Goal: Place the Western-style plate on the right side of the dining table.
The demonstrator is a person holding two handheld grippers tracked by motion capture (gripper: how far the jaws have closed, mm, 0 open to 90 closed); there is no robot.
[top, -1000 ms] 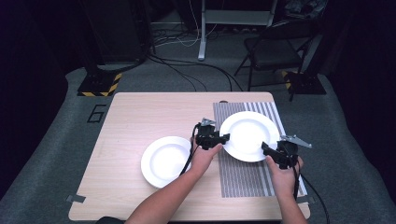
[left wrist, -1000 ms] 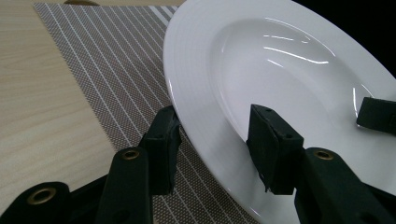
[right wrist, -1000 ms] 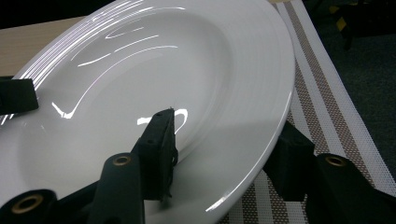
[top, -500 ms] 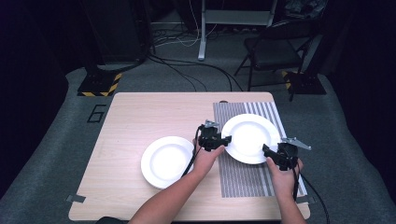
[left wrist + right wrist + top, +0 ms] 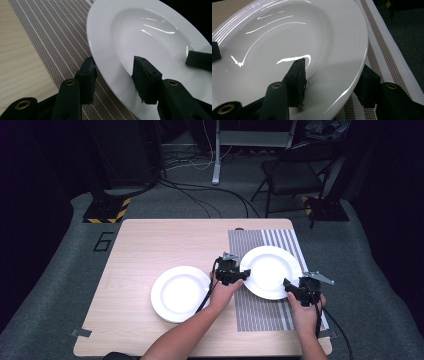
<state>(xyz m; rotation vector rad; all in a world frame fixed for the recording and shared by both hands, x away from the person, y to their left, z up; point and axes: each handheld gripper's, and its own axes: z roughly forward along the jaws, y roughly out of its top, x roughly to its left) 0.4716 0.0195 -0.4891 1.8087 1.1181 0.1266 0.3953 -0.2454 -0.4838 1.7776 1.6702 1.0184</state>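
Both grippers are clamping the white plate (image 5: 270, 271) over the striped mat (image 5: 260, 305), left gripper (image 5: 239, 275) on its near-left rim, right gripper (image 5: 291, 287) opposite. Compared with before, it seems, perhaps, barely shifted.

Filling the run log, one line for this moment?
left gripper: jaws on plate rim | right gripper: jaws on opposite rim | plate over striped mat | second plate on table

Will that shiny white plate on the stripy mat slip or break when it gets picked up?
The plate looks glossy, so it may slip; probably why the left tool and right tool straddle opposite rims. It seems stiff ceramic, so it won't bend but could chip if dropped. Being flat and wide, it's unlikely to roll.
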